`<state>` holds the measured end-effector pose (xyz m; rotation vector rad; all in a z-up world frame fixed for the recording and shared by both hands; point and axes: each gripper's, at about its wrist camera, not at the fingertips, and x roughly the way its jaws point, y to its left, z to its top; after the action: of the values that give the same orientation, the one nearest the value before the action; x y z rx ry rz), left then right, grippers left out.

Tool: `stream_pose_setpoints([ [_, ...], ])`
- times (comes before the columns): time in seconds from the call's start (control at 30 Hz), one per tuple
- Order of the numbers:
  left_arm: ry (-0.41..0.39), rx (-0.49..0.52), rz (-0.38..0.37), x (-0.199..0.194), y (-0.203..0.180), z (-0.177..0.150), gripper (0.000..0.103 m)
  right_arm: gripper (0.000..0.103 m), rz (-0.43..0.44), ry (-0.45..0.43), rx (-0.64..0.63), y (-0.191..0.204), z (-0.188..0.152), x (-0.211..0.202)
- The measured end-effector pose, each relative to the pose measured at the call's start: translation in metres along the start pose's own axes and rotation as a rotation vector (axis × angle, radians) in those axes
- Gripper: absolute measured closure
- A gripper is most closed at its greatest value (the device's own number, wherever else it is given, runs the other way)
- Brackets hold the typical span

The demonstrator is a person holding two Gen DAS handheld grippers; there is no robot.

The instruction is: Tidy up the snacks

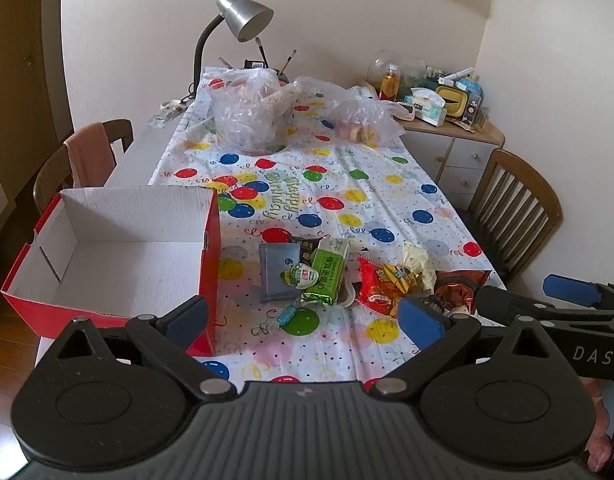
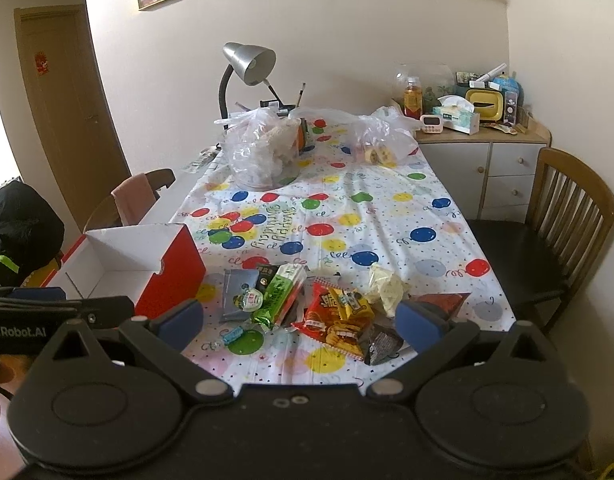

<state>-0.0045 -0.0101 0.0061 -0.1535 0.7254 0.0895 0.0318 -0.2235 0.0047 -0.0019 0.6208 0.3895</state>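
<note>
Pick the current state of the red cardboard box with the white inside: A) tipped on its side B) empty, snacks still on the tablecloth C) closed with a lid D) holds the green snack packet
B: the red cardboard box stands upright and open with only bare white floor inside, while the green snack packet and the red snack bag lie beside it on the balloon-print tablecloth.

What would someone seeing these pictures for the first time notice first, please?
Probably the balloon tablecloth that covers most of the table, with a heap of snacks at its near end. Left of the heap stands an open red box, white inside and with nothing visible in it. At the far end a silver lamp bends over two clear plastic bags.
</note>
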Motion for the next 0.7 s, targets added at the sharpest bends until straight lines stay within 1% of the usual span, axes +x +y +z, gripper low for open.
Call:
stream_pose_setpoints([
  [0.4, 0.010, -0.004, -0.015, 0.0061, -0.0022, 0.0026, 0.001, 0.000, -0.002, 0.006, 0.006, -0.0018, 0.0002, 0.0038],
  [0.7, 0.011, -0.006, -0.012, 0.0082, -0.0014, 0.0041, 0.001, 0.001, -0.002, 0.006, 0.008, -0.0018, 0.0012, 0.0071],
])
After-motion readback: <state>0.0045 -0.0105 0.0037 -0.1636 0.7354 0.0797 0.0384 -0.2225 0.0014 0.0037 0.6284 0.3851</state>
